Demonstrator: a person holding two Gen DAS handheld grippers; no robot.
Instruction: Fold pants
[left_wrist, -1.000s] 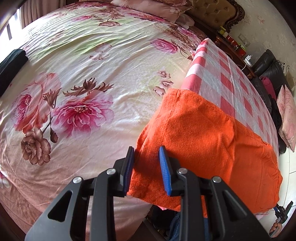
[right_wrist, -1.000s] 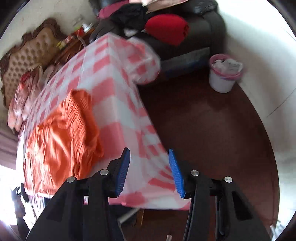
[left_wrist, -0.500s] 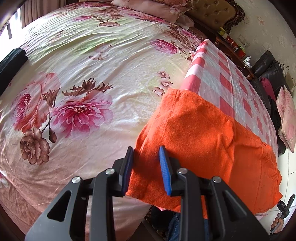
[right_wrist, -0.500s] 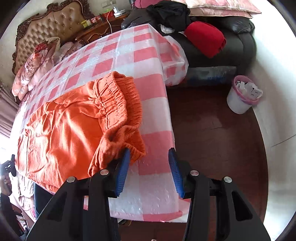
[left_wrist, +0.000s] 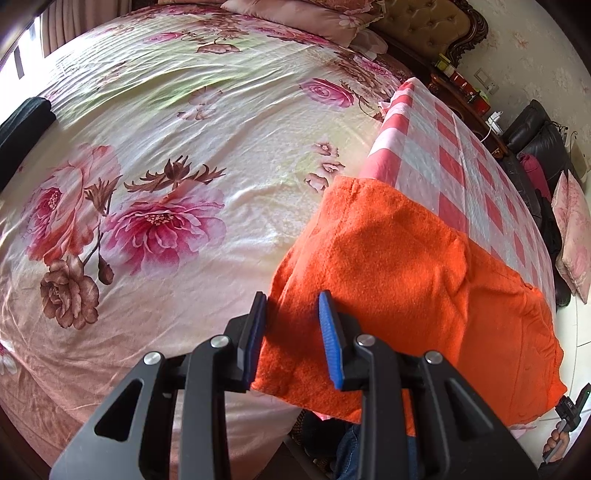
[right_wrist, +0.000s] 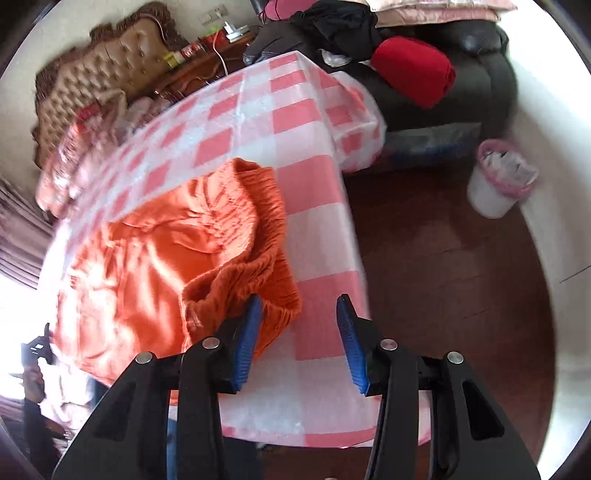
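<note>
Orange pants (left_wrist: 406, 280) lie across a table with a pink-and-white checked cloth (left_wrist: 454, 155). In the left wrist view my left gripper (left_wrist: 291, 332) is open, its blue pads on either side of the leg end that hangs over the table's edge toward the bed. In the right wrist view the pants (right_wrist: 155, 258) show their gathered elastic waistband (right_wrist: 258, 258), bunched near the table's front right. My right gripper (right_wrist: 299, 339) is open and empty, its left pad just at the waistband's lower edge, over the cloth (right_wrist: 317, 229).
A bed with a floral sheet (left_wrist: 166, 155) lies left of the table. A dark sofa (right_wrist: 461, 74) with a red bundle (right_wrist: 413, 70) stands behind it. A white bin with a pink liner (right_wrist: 498, 184) sits on the brown floor. A person's hand holds a device (right_wrist: 37, 350).
The right gripper swung from the table's corner toward the pants, and its left pad now reaches the waistband. The left gripper has barely moved.
</note>
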